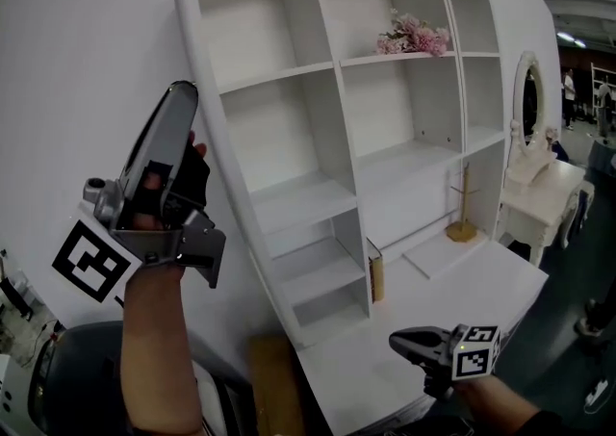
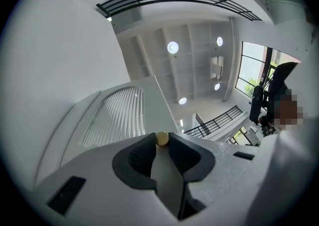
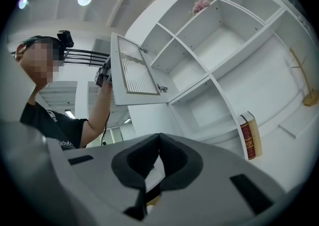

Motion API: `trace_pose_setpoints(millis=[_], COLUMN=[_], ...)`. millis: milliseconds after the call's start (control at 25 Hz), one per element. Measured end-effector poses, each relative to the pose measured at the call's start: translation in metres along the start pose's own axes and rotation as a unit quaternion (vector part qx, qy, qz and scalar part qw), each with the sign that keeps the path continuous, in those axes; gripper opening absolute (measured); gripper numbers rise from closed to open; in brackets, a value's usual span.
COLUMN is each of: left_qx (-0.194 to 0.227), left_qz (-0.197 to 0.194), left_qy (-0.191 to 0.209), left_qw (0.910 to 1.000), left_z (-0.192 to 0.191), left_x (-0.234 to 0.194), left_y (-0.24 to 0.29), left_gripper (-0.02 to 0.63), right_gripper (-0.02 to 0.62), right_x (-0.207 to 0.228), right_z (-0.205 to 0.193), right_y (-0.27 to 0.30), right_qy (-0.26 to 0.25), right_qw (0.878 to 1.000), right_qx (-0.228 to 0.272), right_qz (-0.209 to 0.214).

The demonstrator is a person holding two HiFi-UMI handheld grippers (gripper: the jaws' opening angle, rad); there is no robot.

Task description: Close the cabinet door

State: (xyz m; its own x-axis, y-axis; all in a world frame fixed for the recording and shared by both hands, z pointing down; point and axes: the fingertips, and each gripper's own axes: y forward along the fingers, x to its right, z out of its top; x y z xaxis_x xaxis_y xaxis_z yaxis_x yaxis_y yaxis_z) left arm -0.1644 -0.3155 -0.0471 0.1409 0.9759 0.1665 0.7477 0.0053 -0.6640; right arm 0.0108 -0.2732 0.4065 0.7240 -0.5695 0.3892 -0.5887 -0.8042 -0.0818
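Note:
The white cabinet door (image 3: 134, 73), with a slatted panel (image 2: 117, 115), stands swung out from the shelf unit (image 1: 327, 136) on hinges at its right edge. My left gripper (image 2: 162, 141) is shut on the door's small gold knob (image 2: 162, 138), which is pinched between the jaw tips. From the head view this gripper (image 1: 183, 89) is raised and points upward beside the unit's left side. The right gripper view shows it (image 3: 102, 76) at the door's free edge. My right gripper (image 1: 395, 340) hangs low near the desk top (image 1: 462, 299); its jaws (image 3: 158, 136) meet with nothing between them.
Pink flowers (image 1: 414, 37) lie on an upper shelf. A book (image 1: 375, 272) stands at the unit's base and a gold stand (image 1: 462, 222) is in a lower bay. A white vanity with an oval mirror (image 1: 527, 102) is at the right, with people beyond it.

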Motion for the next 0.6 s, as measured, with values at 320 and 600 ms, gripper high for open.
trace_pose_setpoints(millis=[320, 600], left_qx=[0.004, -0.020], left_qz=[0.008, 0.026], left_qy=[0.051, 0.119], left_qw=[0.9987, 0.9924], left_z=[0.002, -0.019], left_x=[0.017, 0.026], left_y=[0.009, 0.036], left_gripper=[0.083, 0.083], right_gripper=[0.007, 0.007], right_x=[0.000, 0.025], right_z=[0.004, 0.023], right_y=[-0.011, -0.012], right_qy=[-0.011, -0.017], right_qw=[1.000, 0.999], right_qx=[-0.003, -0.004], right_qz=[0.006, 0.033])
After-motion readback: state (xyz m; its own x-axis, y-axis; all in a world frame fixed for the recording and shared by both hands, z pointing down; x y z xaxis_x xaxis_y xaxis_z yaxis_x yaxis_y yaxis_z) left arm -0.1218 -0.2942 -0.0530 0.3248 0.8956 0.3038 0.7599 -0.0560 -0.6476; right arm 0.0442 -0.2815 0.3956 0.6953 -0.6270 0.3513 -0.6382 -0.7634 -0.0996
